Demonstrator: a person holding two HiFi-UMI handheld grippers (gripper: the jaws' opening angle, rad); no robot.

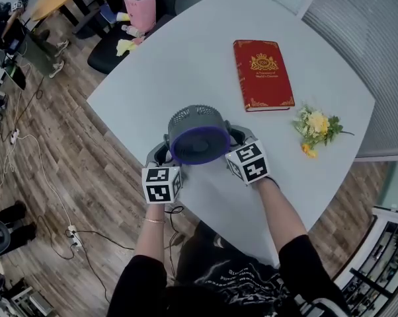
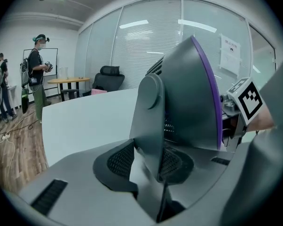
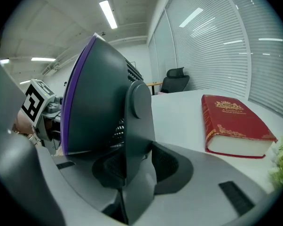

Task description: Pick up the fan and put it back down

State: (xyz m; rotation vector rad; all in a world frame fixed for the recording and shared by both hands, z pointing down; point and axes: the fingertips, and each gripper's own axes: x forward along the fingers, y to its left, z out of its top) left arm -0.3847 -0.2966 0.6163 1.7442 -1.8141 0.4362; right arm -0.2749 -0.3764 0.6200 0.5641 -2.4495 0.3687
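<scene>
A round grey fan (image 1: pixel 198 134) with a purple rim sits between my two grippers over the near part of the white table (image 1: pixel 186 58). My left gripper (image 1: pixel 160 156) is shut on the fan's left side arm (image 2: pixel 151 121), whose flat edge is pinched between the mesh pads (image 2: pixel 120 159). My right gripper (image 1: pixel 242 142) is shut on the right side arm (image 3: pixel 137 126) in the same way. In the left gripper view the fan (image 2: pixel 188 98) fills the middle, and in the right gripper view the fan (image 3: pixel 101 98) does too. The fan's underside is hidden, so I cannot tell whether it touches the table.
A red hardcover book (image 1: pixel 262 74) lies flat on the table beyond the fan, also seen as the book (image 3: pixel 235 124). A small bunch of yellow flowers (image 1: pixel 315 127) lies to the right. An office chair (image 1: pixel 113 48) stands at the far table edge. Two people (image 2: pixel 35 74) stand in the room's background.
</scene>
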